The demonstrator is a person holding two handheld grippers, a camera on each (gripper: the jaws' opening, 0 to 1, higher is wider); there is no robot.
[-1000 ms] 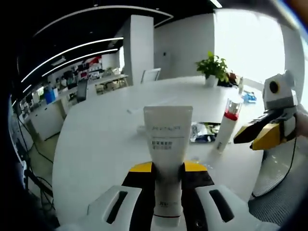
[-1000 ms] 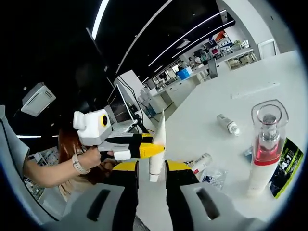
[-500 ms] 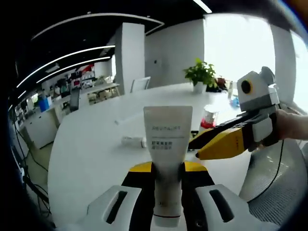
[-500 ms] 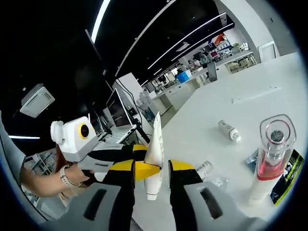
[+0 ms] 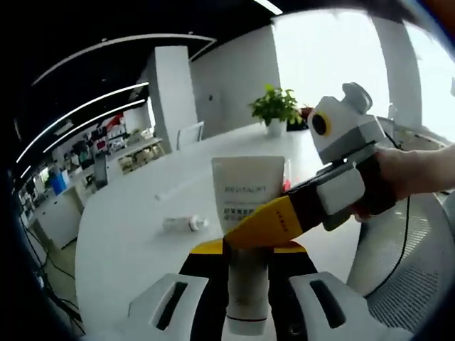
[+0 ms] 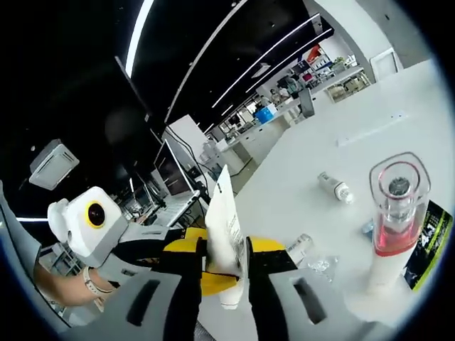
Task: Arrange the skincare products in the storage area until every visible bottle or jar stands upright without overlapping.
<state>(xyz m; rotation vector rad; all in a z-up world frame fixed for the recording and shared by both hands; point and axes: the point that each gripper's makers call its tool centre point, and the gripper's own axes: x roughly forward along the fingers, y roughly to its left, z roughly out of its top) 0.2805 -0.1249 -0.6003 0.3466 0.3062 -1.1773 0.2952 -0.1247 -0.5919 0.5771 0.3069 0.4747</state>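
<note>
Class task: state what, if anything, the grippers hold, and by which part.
The left gripper clamps the white tube at its lower body, near the cap; the right gripper closes on the tube's middle.

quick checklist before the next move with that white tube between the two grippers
1. Left gripper shut on white tube: ok.
2. Right gripper closed on the tube: cannot tell; its jaws flank the tube.
3. Tube standing on white table: not ok, held above it.
4. Red pump bottle upright: ok.
5. Small bottle upright: not ok, lying down.
6. Bare table to set the tube on: ok.
</note>
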